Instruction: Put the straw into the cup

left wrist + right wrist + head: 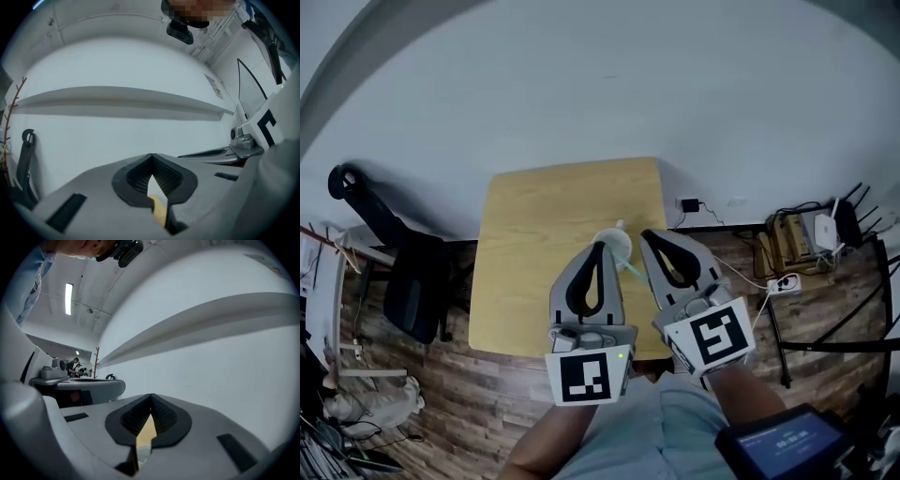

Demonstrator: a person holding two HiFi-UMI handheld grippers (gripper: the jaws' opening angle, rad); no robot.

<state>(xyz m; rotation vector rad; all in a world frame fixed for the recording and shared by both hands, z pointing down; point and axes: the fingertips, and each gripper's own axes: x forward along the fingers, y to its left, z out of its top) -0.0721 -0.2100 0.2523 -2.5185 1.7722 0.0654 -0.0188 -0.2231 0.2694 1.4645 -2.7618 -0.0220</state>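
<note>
Table matt pale wood; floor wooden planks; fingers ribbed, matt.

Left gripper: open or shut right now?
Shut. In its own view the left gripper has tips touching, nothing clamped; only the table shows through the gap behind.

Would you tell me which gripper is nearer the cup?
Left. In the head view the left gripper overlaps the cup at its left rim; the right gripper sits just off its right.
</note>
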